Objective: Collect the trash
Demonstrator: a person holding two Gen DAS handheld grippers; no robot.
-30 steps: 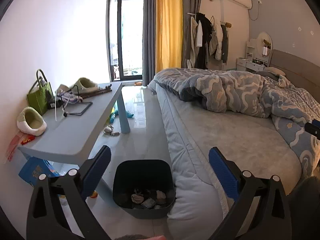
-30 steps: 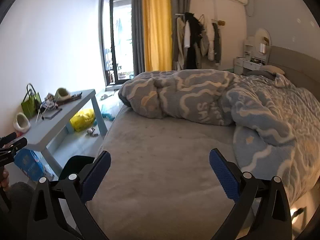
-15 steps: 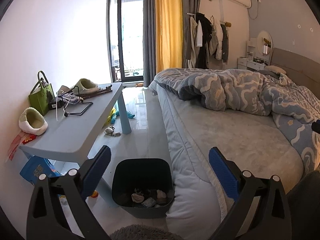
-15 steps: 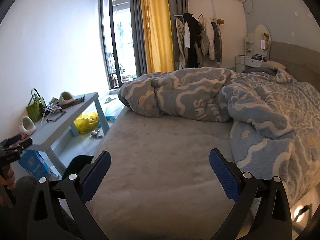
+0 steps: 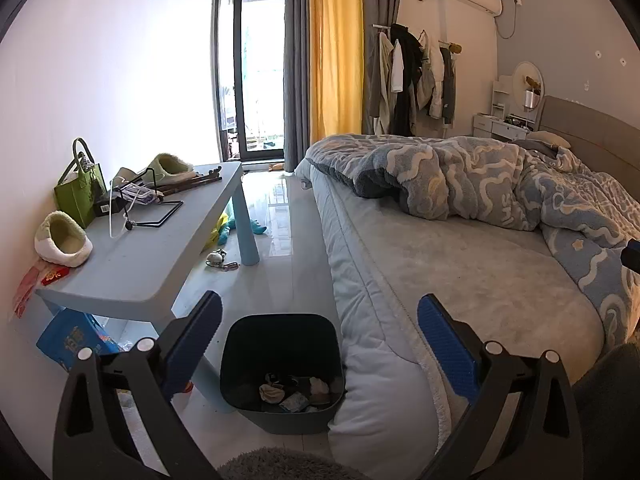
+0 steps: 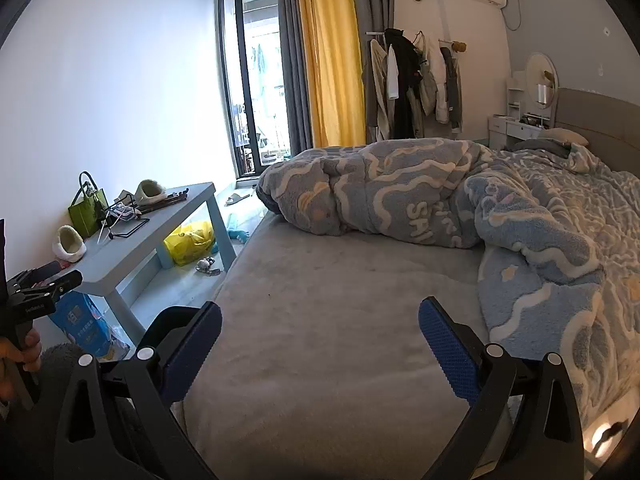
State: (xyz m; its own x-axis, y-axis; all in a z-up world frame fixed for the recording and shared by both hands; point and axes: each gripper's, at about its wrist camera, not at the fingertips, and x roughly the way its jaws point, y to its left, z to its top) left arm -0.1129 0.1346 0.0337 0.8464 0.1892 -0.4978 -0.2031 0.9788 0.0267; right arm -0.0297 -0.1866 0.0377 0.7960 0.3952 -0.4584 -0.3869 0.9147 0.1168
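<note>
The left gripper [image 5: 318, 338] hangs with its blue-padded fingers [image 5: 444, 346] spread wide apart and nothing between them, above the dark trash bin [image 5: 282, 372] that stands on the floor, wedged between the near corner of the blue bench [image 5: 160, 256] and the side of the bed [image 5: 460, 264]. In the bottom of the bin lie a few crumpled scraps of trash [image 5: 294, 392]. The right gripper [image 6: 320, 338] is likewise spread wide and empty, held over the bare grey stretch of the mattress near the bed's foot edge. Along the bench's wall edge sit a green tote bag [image 5: 78, 192] and a green-and-white slipper [image 5: 62, 240], with a second slipper [image 5: 166, 166] toward the far end. A red packet [image 5: 54, 276] lies at the bench's near left corner. Under the bench's near end leans a blue box [image 5: 76, 338], and beneath its far end the right wrist view shows a yellow bag [image 6: 192, 242] on the floor. A rumpled blue-and-white duvet [image 6: 460, 204] is heaped across the far half of the bed. At the left edge of the right wrist view a hand [image 6: 18, 354] grips the handle of the other tool.
</note>
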